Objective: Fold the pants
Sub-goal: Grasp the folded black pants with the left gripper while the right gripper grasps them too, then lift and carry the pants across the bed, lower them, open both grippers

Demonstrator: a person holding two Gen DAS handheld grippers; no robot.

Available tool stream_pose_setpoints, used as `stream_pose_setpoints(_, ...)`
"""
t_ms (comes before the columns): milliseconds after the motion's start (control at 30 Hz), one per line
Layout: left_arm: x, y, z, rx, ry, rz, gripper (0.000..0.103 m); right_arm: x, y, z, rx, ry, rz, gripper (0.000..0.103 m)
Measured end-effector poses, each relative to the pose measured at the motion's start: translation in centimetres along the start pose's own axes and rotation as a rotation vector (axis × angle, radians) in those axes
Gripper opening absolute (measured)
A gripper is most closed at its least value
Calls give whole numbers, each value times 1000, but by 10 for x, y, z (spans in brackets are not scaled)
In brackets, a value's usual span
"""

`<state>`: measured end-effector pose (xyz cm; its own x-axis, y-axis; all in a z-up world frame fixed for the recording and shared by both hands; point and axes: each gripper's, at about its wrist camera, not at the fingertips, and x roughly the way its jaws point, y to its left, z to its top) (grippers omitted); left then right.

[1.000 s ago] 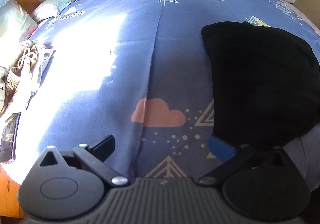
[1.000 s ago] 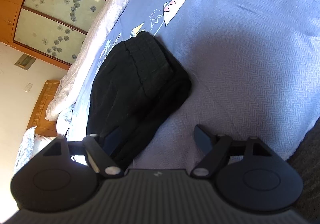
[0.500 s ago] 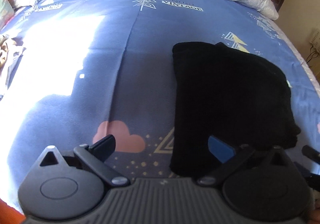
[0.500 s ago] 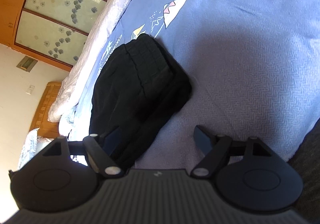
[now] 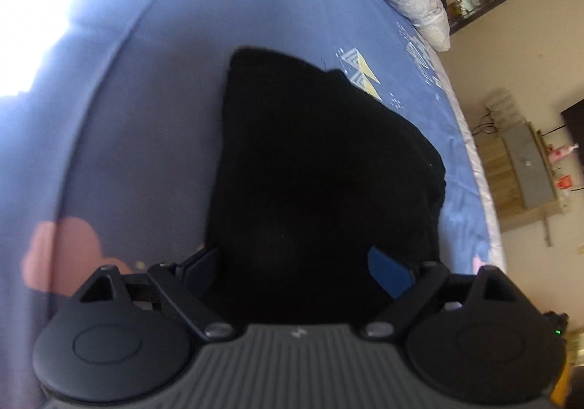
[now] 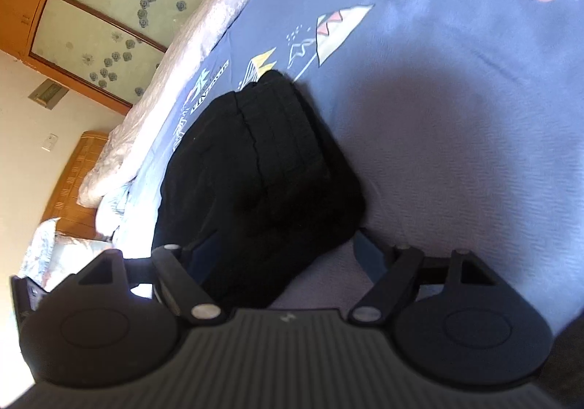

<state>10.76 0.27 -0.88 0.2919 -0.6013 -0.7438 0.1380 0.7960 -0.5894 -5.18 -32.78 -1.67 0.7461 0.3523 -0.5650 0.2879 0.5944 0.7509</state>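
- While the black pants [image 5: 321, 172] lie bundled on the blue bed [image 5: 146, 117], both grippers hover near them, fingers spread and empty.
- Left gripper [image 5: 297, 272] and right gripper [image 6: 283, 250] face the bundle's near edge.
- Judged step: approach; next, grip an edge.

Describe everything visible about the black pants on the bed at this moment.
The black pants lie folded into a compact, thick bundle on the blue printed bedsheet. The fabric looks soft, ribbed or knit, with stacked layers showing at one edge. Both the left gripper and right gripper are open at its near end; contact is unclear.
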Motion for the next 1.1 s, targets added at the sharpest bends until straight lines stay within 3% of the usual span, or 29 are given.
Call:
stream_pose_setpoints(200,10,11,-8,-19,-26,-69,94,25,18,8,-112,15,-14,79)
stream_pose_setpoints(333,8,24,-15,-90,-46,-129,94,37,21,11,-128,-21,-3,79)
stream_pose_setpoints(367,7,25,-17,-90,-52,-121,91,37,20,12,-116,-27,5,78)
stream_pose_setpoints(400,7,24,-18,-86,-60,-92,87,37,20,11,-110,-30,12,70)
stream_pose_setpoints(467,8,17,-19,-39,-71,-8,57,40,17,9,-97,6,24,44)
stream_pose_setpoints(533,8,7,-20,20,-65,62,43,36,17,6,-85,5,36,40)
stream_pose_setpoints(600,4,2,-17,31,-56,41,30,30,27,4,-128,-8,37,35)
stream_pose_setpoints(700,-16,4,-14,28,-77,-19,26,23,48,7,-197,-21,37,33)
stream_pose_setpoints(833,-35,-8,4,43,-131,-85,25,13,76,21,-229,-41,107,32)
stream_pose_setpoints(1100,-104,-22,81,76,-322,-147,19,35,193,66,-433,-83,266,31)
